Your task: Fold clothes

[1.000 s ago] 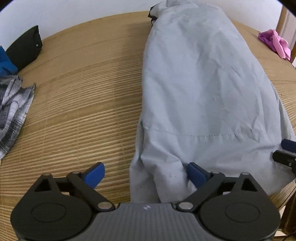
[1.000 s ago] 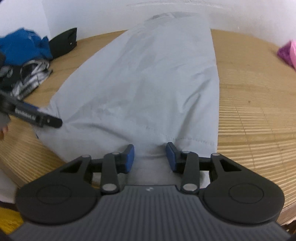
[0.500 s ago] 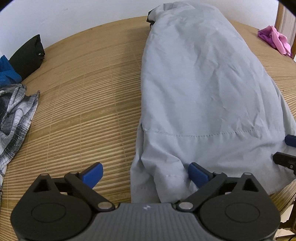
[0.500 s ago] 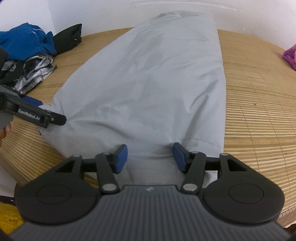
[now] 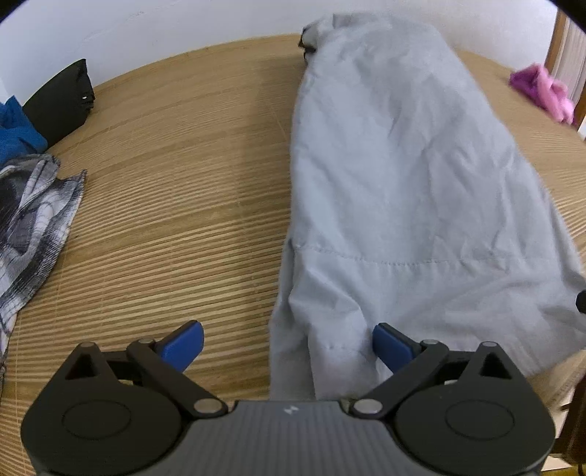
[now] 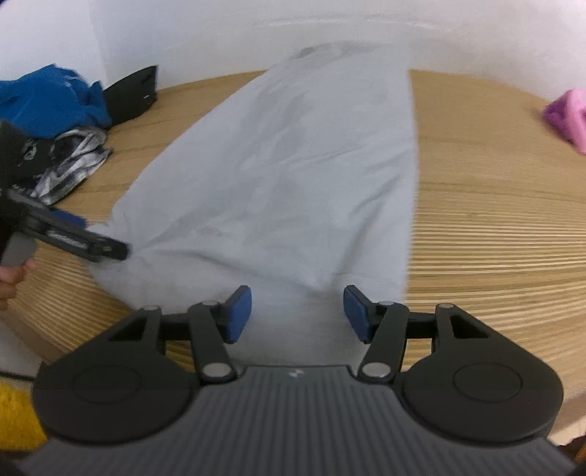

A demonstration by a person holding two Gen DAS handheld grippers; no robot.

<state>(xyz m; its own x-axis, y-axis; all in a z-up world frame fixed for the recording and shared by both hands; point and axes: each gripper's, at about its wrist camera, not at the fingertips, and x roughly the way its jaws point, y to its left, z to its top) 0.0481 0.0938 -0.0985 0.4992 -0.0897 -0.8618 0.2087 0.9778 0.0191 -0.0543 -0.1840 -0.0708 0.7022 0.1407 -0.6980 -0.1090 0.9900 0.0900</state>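
Here's the pale grey garment [image 5: 395, 190], laid out long on the slatted bamboo mat [image 5: 175, 227], its narrow far end up by the white wall [image 5: 164, 25] and its wider hem at the near edge of the mat. The left gripper [image 5: 287, 342] sits at the near left corner of that hem with its jaws spread wide — one blue pad [image 5: 183, 344] over bare mat, the other pad [image 5: 390, 344] resting against the cloth, a fold of the hem lying between them, nothing pinched.

Over to the right wrist view: the right gripper [image 6: 296, 313] is also parted, its two blue pads [image 6: 238, 315] straddling the near right stretch of the garment [image 6: 293, 175], fabric running between them but not clamped. From here the left gripper [image 6: 91, 243] shows as a dark bar touching the garment's left edge — a bit of the person's hand [image 6: 13, 280] behind it.

Around the scene: a blue garment [image 6: 51, 99] and a grey-and-white patterned cloth [image 5: 29, 227] heaped at the far left, a black object [image 5: 62, 102] beside them near the wall, and a pink cloth [image 5: 542, 91] off at the far right. The right view is a little blurred.
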